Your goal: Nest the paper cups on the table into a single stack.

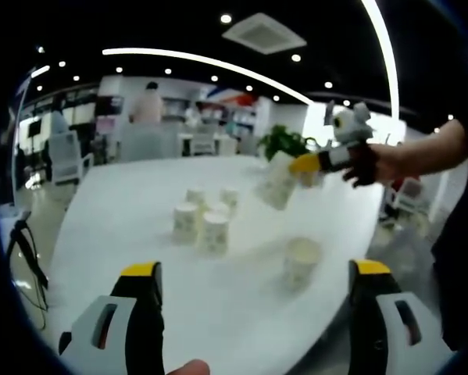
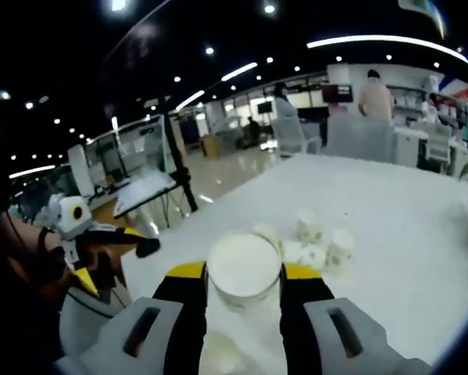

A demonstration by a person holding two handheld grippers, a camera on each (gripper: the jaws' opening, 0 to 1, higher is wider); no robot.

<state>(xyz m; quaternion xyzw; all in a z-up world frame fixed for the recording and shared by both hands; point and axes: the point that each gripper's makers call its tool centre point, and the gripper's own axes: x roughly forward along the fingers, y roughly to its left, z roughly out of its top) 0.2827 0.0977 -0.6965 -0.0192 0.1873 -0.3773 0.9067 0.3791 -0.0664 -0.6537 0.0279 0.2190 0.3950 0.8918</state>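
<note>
Several patterned paper cups (image 1: pixel 202 215) stand upside down in a cluster on the white table (image 1: pixel 124 211). One more cup (image 1: pixel 301 262) stands upright nearer to me, mouth up. My left gripper (image 1: pixel 255 269) is open wide above the table's near part, with nothing between its jaws. The right gripper (image 1: pixel 300 168) comes in from the right, shut on a cup (image 1: pixel 276 183) that hangs tilted above the table. In the right gripper view my right gripper (image 2: pixel 244 273) pinches that cup (image 2: pixel 244 269) by its sides, mouth towards the camera. The cup cluster (image 2: pixel 319 238) lies beyond it. The left gripper (image 2: pixel 136 242) shows at the left.
The table's curved edge (image 1: pixel 69 234) runs along the left, with a dark stand (image 1: pixel 23 242) on the floor beside it. A green plant (image 1: pixel 284 142) sits at the table's far end. Chairs, desks and people are far behind. A person's arm (image 1: pixel 429 152) reaches in from the right.
</note>
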